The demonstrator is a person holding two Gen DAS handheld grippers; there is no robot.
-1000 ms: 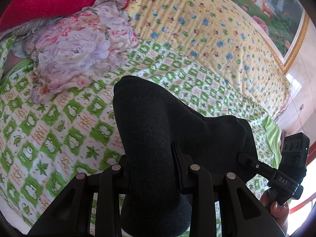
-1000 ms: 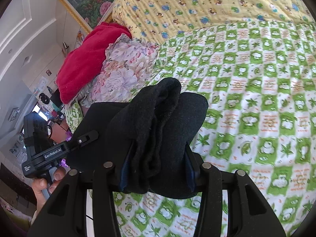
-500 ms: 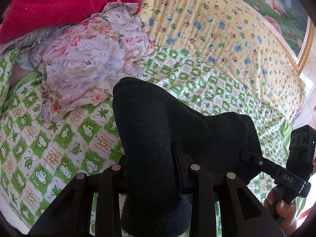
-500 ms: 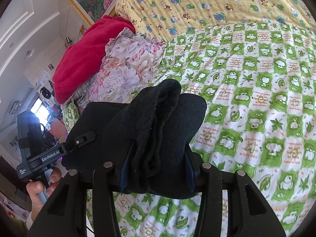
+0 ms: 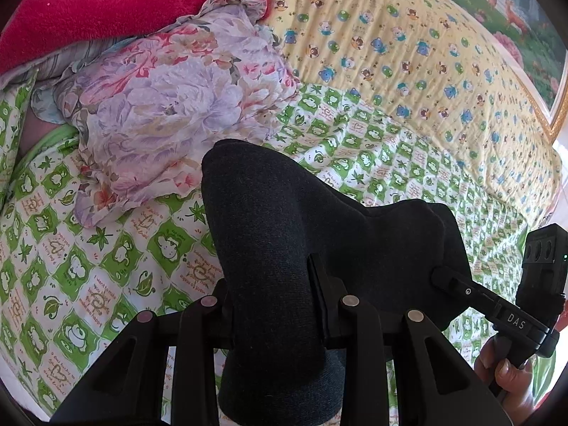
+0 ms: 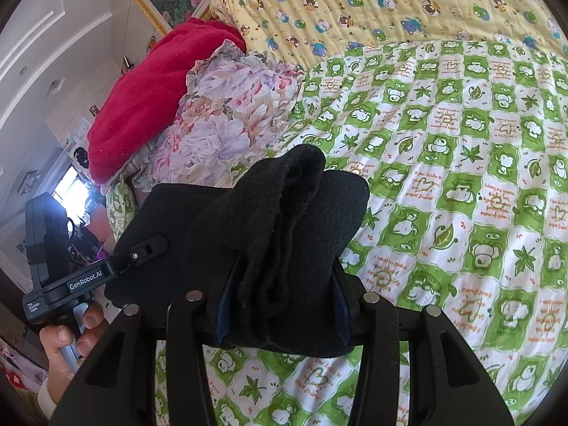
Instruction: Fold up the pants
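The dark grey pants hang between my two grippers above the green-and-white bed sheet. My left gripper is shut on one bunched edge of the pants. My right gripper is shut on another bunched edge, where the pants bulge out past the fingers. The fabric hides both sets of fingertips. The right gripper also shows at the right edge of the left wrist view. The left gripper shows at the left of the right wrist view.
A floral pillow lies on the sheet just beyond the pants, with a red blanket behind it. A yellow bear-print quilt covers the far part of the bed. A framed picture hangs behind.
Both grippers have carried the pants forward and lower over the bed, so the floral pillow and sheet look nearer. The grips on the pants have not changed.
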